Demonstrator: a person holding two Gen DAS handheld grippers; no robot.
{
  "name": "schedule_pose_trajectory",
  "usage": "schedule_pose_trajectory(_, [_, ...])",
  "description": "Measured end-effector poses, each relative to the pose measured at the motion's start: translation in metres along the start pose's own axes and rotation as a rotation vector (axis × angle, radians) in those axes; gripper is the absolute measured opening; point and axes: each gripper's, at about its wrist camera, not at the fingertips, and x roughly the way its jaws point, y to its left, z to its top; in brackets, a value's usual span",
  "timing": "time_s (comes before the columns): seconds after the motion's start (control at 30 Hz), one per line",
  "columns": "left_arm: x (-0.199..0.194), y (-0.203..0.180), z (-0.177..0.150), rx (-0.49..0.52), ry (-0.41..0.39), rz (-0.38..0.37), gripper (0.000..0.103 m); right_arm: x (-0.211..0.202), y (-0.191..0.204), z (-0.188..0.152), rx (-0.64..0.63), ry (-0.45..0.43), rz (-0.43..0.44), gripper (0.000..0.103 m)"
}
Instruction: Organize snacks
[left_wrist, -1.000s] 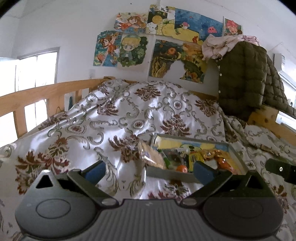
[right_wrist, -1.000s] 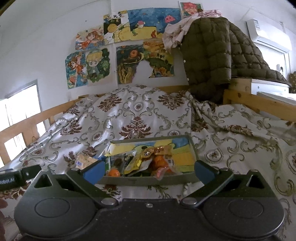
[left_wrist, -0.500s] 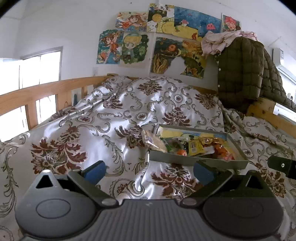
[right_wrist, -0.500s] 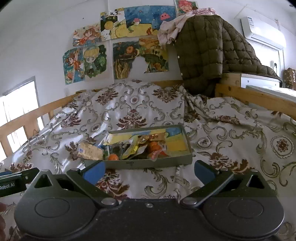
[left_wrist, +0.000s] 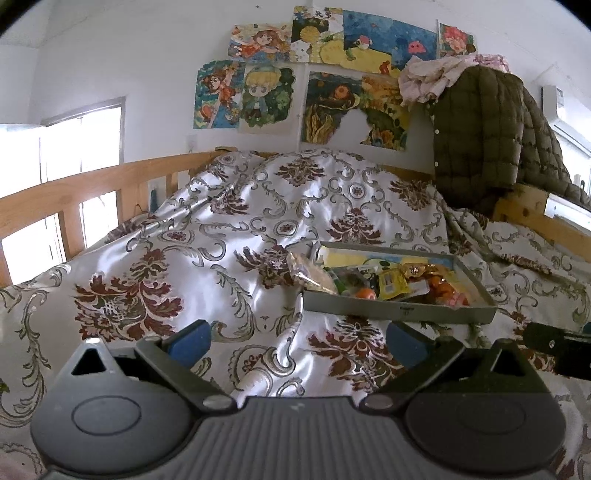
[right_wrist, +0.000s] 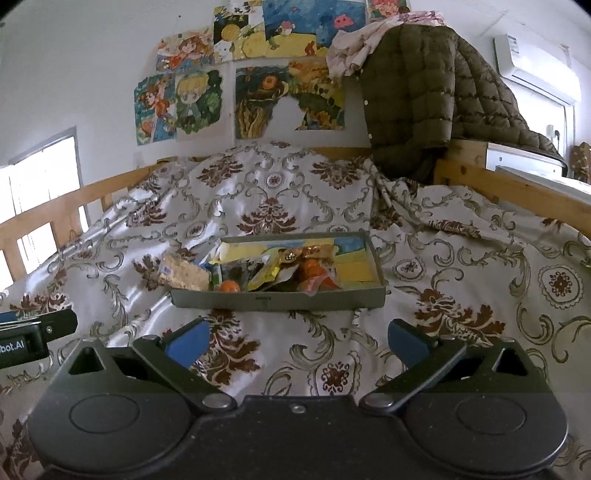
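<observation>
Both grippers are hanging over the bed, fingers spread wide, gripping nothing. The left gripper (left_wrist: 295, 339) is sitting above the cream satin bedspread with maroon floral print (left_wrist: 229, 258), and the right gripper (right_wrist: 295, 338) is above the same cover, facing the shallow grey rectangular cardboard tray (right_wrist: 277, 300) head-on. The tray is lying flat on the bedspread, ahead of the right gripper and ahead-right of the left one, clear of both sets of fingers. Snacks are piling up inside it: a small round orange ball-shaped snack (right_wrist: 229, 286) against the front wall, a yellow foil packet (right_wrist: 271, 273) mid-tray, orange-red wrapped pieces (right_wrist: 314, 271) to its right. A clear-wrapped tan cracker pack (right_wrist: 184, 273) is leaning over the tray's left end, partly outside the wall. An olive quilted puffer jacket (right_wrist: 424, 96) is hanging off the wooden bed frame (right_wrist: 491, 181) behind. Cartoon posters (right_wrist: 251, 74) are covering the white wall.
</observation>
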Motion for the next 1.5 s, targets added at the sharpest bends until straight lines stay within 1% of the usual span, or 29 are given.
schedule_pose_trajectory(0.37, [0.000, 0.000, -0.007, 0.018, 0.026, 0.017, 0.103, -0.002, -0.001, -0.007, 0.009, 0.012, -0.005, 0.102])
schedule_pose_trajectory(0.57, [0.003, -0.004, -0.009, 0.046, 0.040, 0.027, 0.103, 0.000, 0.002, -0.009, -0.010, 0.024, -0.004, 0.102])
schedule_pose_trajectory(0.73, [0.002, -0.004, -0.012, 0.049, 0.057, 0.029, 0.103, 0.001, 0.004, -0.010, -0.021, 0.036, -0.004, 0.102])
schedule_pose_trajectory(1.5, [0.003, -0.003, -0.013, 0.040, 0.057, 0.033, 0.103, 0.003, 0.007, -0.012, -0.033, 0.046, -0.007, 0.102])
